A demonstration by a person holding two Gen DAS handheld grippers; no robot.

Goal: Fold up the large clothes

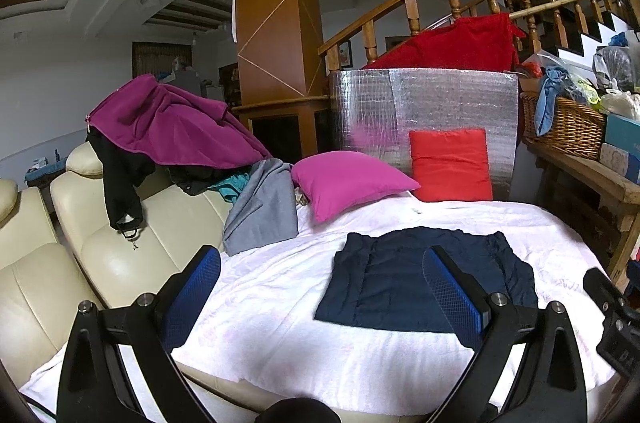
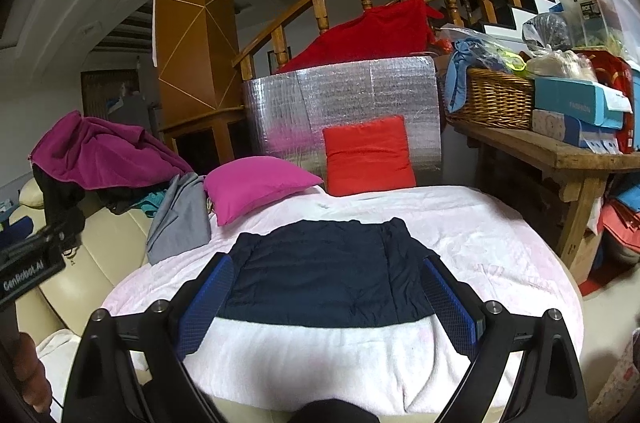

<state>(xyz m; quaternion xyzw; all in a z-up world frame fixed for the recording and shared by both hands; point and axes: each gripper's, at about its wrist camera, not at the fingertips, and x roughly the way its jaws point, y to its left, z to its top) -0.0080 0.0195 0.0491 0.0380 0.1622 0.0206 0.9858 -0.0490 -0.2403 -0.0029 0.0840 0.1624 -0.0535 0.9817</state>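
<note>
A navy quilted garment (image 1: 404, 283) (image 2: 324, 275) lies folded into a flat rectangle on the pale pink sheet (image 1: 280, 323) (image 2: 480, 243). My left gripper (image 1: 320, 263) hovers open above the sheet, its right finger over the garment's middle. My right gripper (image 2: 328, 271) is open too, with the garment seen between its blue pads (image 2: 204, 303); nothing is held. More clothes are heaped on the cream sofa back: a magenta fleece (image 1: 168, 123) (image 2: 96, 151), a black garment (image 1: 120, 179) and a grey one (image 1: 260, 211) (image 2: 180, 219).
A magenta cushion (image 1: 344, 179) (image 2: 256, 187) and a red cushion (image 1: 452, 163) (image 2: 368, 155) lean against a silver foil panel (image 1: 424, 103). A wooden bench (image 2: 560, 151) at right carries a wicker basket (image 2: 496, 99) and boxes. A staircase railing rises behind.
</note>
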